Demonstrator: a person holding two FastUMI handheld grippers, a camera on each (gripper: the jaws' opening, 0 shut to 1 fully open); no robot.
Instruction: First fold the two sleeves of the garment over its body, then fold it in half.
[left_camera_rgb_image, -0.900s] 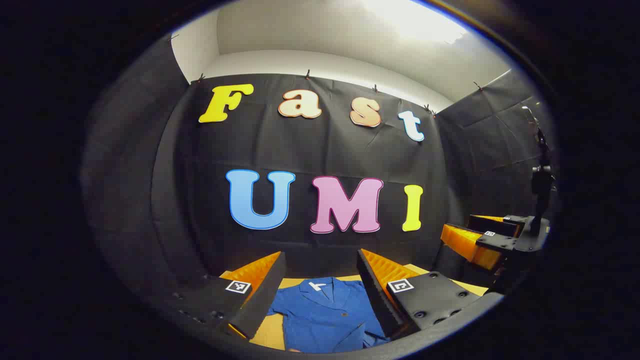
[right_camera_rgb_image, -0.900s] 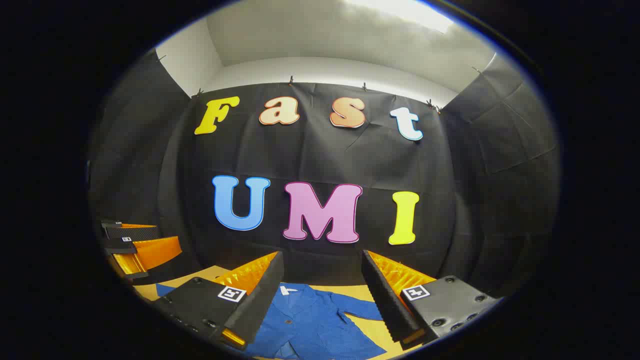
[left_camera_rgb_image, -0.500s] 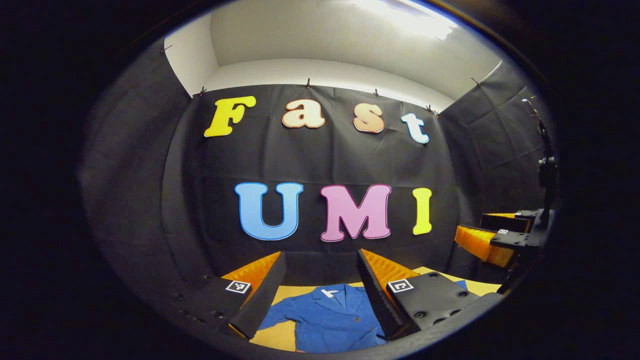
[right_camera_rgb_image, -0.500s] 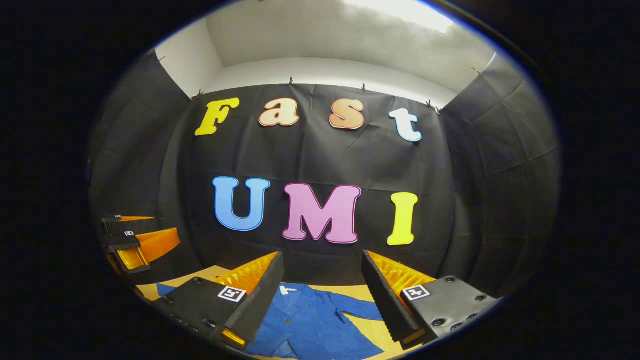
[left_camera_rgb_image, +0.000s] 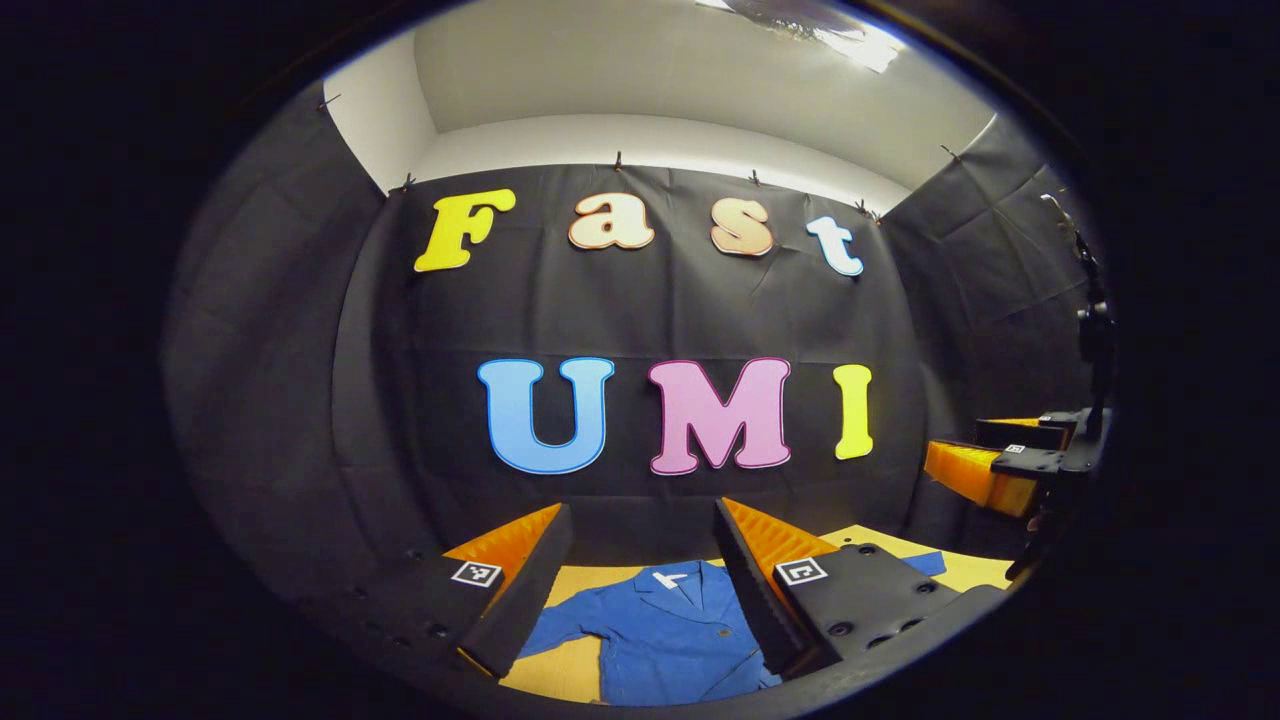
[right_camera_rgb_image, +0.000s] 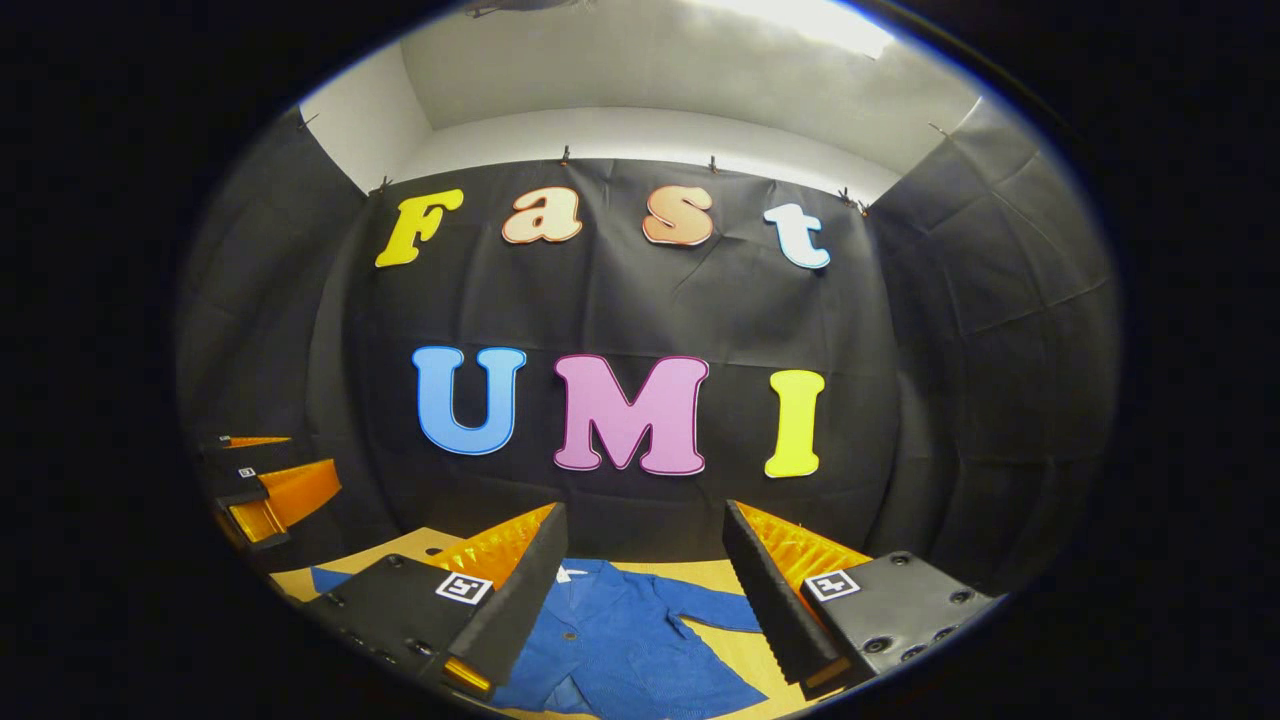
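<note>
A blue buttoned garment (left_camera_rgb_image: 665, 635) lies flat on the tan table (left_camera_rgb_image: 570, 665), collar toward the back wall, both sleeves spread outward. My left gripper (left_camera_rgb_image: 640, 580) hangs open above it, nothing between its fingers. In the right gripper view the garment (right_camera_rgb_image: 625, 645) also lies below my right gripper (right_camera_rgb_image: 645, 585), which is open and empty. One sleeve (right_camera_rgb_image: 715, 615) reaches right between the right gripper's fingers; the other sleeve's end (right_camera_rgb_image: 328, 578) shows at far left. The right gripper (left_camera_rgb_image: 1005, 465) appears at the right of the left gripper view, and the left gripper (right_camera_rgb_image: 265, 485) at the left of the right gripper view.
The black cloth wall (left_camera_rgb_image: 640, 330) closes the booth behind the table and on both sides. A dark stand or pole (left_camera_rgb_image: 1095, 330) rises at the far right of the left gripper view. Bare tan tabletop (right_camera_rgb_image: 745, 665) shows around the garment.
Both views have shifted a little: the left gripper drifted left, so the garment and the right gripper sit farther right. The right gripper's view tipped slightly. Both grippers stayed open.
</note>
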